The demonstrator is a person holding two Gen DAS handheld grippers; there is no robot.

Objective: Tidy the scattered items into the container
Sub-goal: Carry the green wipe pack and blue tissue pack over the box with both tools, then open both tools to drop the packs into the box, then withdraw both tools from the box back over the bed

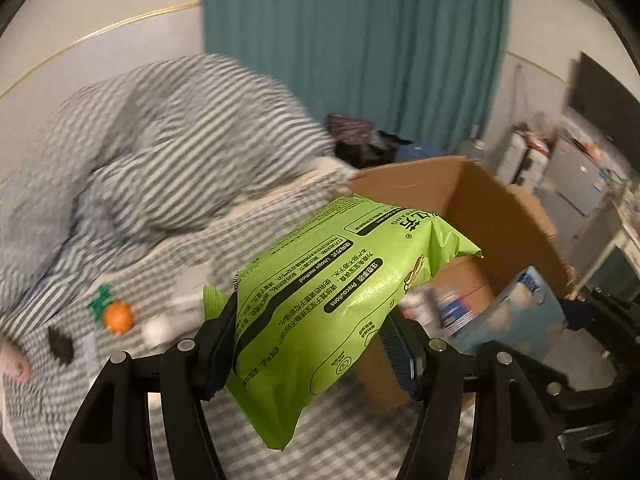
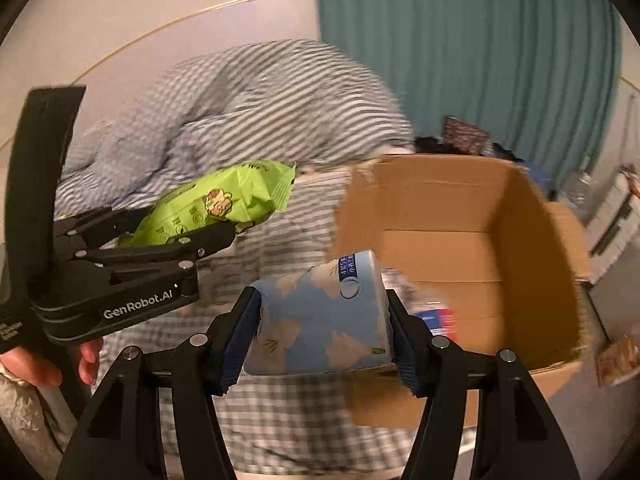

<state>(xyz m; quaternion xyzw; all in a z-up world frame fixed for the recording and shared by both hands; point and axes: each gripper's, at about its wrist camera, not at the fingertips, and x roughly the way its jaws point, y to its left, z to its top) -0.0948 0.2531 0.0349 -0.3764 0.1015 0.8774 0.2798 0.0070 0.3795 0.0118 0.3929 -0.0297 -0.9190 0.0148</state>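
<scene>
A: Both claws are loaded above a bed. The left gripper point(image 1: 310, 344) is clamped on a lime-green plastic pack of wet wipes point(image 1: 320, 292), its 2 pads pressed into the pack's sides, and the pack juts up and forward toward the open brown cardboard box point(image 1: 500, 216).

B: And the other hand?

A: The right gripper point(image 2: 322, 330) is clenched on a pale blue floral pack of tissue paper point(image 2: 320, 320), held just in front of the box's near wall. In the right wrist view the left gripper sits at left, gripped from below by a person's hand point(image 2: 48, 364), with the green pack level with the box's torn left flap.

B: What is already in the container?

A: A red, white and blue packet point(image 2: 438, 318) lies on the box floor; blur hides what it is.

B: Anything scattered or in the way?

A: On the grey-and-white checked bedsheet point(image 1: 340, 440) lie a small orange carrot-shaped toy with a green top point(image 1: 114, 312), a small black object point(image 1: 60, 344) and a white item point(image 1: 160, 330) too smeared to name. A heaped blue-and-white striped duvet point(image 1: 180, 140) rises behind them, against the box's far left corner. A teal curtain point(image 1: 352, 48) hangs beyond, and dark bundled items point(image 1: 360, 140) sit past the box.
</scene>
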